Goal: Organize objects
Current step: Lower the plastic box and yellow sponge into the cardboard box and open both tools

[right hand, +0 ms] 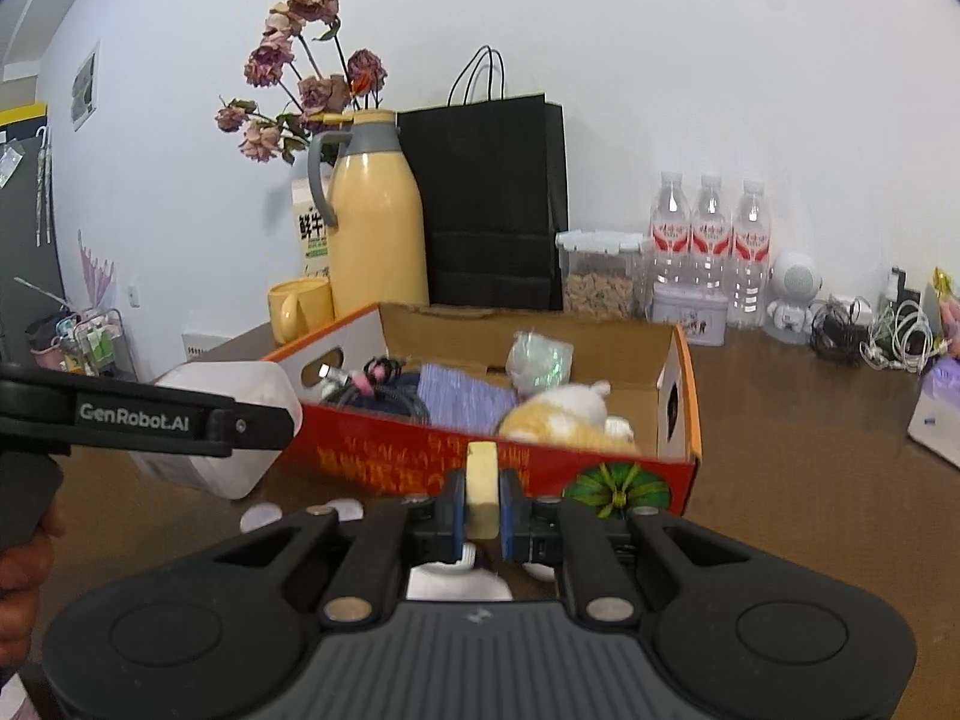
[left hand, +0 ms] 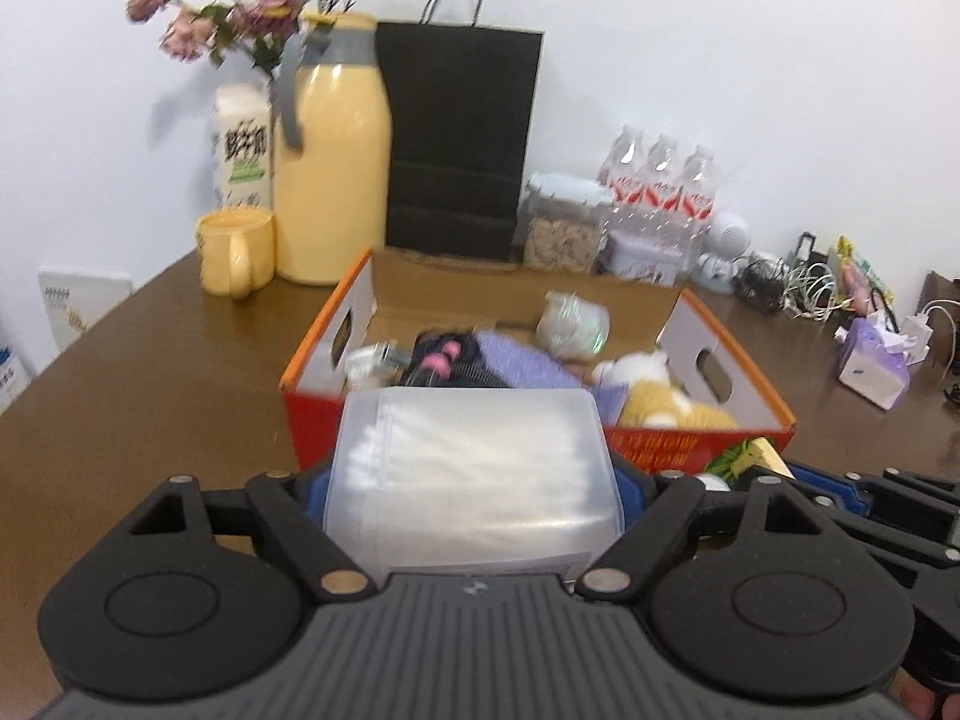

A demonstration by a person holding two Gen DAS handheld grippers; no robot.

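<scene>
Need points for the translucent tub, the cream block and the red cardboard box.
translucent tub [left hand: 474,468]: left wrist view, middle of its top face.
cream block [right hand: 482,495]: right wrist view, its front face between the pads.
red cardboard box [right hand: 420,456]: right wrist view, printed front wall.

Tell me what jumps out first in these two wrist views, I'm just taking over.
The red and orange cardboard box sits mid-table, already holding a plush toy and other small items. The left gripper clamps a translucent plastic container just in front of it, and the right gripper pinches a small pale yellow block. A yellow thermos stands behind.
</scene>
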